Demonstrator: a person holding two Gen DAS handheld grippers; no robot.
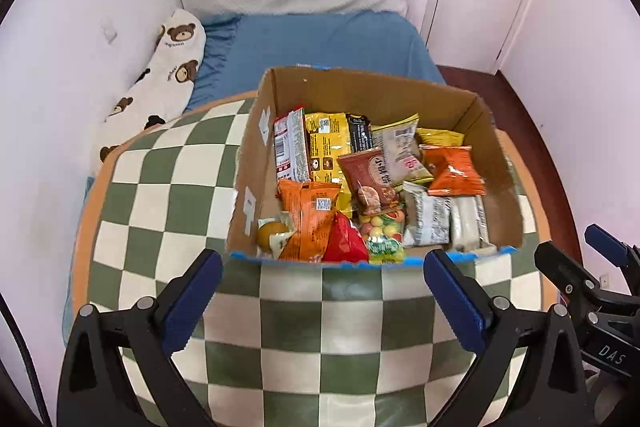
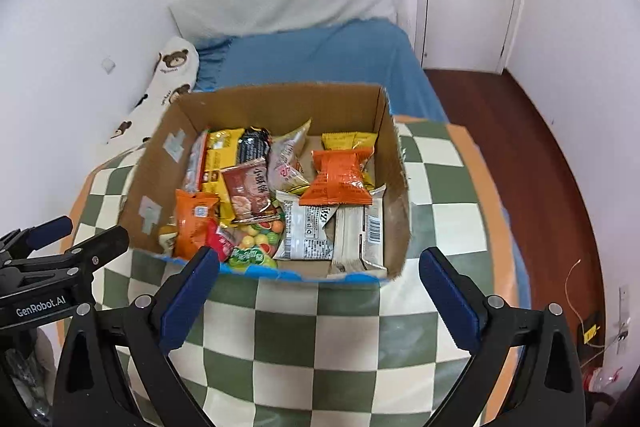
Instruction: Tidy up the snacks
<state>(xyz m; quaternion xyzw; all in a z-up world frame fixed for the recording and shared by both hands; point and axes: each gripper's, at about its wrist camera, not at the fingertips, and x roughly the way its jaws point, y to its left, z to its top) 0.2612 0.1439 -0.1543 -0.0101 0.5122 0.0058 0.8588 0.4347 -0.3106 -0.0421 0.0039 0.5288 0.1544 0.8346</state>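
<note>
i've got both grippers over the checkered counter (image 1: 320, 327), box (image 1: 360, 87) just ahead. left gripper (image 1: 322, 291) fingers wide apart, nothing in them. right gripper (image 2: 319, 293) same, wide apart & empty. snacks (image 2: 280, 195) all piled in the box, orange pack (image 2: 338, 179) on top.

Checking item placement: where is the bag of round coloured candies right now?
In both wrist views the candy bag lies inside the cardboard box, against its near wall, beside the red packet.
</note>
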